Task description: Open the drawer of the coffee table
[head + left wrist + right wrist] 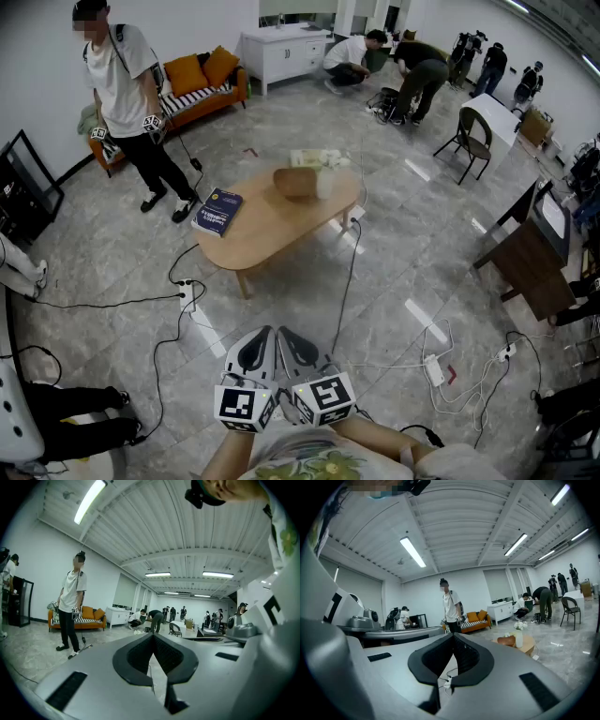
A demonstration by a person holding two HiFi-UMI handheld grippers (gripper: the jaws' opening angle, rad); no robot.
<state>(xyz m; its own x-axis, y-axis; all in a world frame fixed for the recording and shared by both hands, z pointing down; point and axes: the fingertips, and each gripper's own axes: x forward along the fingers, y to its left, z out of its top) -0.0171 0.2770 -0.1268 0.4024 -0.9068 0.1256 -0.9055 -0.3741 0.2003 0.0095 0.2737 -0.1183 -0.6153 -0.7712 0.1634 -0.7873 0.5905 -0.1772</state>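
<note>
Grey tiled floor [422, 253] surrounds the wooden coffee table [272, 225].

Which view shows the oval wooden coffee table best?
The head view: the oval light-wood coffee table shows whole from above, with a blue book on it. The right gripper view catches only an edge of its top, low and far. The left gripper view doesn't show it.

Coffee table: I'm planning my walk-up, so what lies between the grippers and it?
In the head view, only tiled floor crossed by a black cable, plus a white power strip left of the coffee table leg.
</note>
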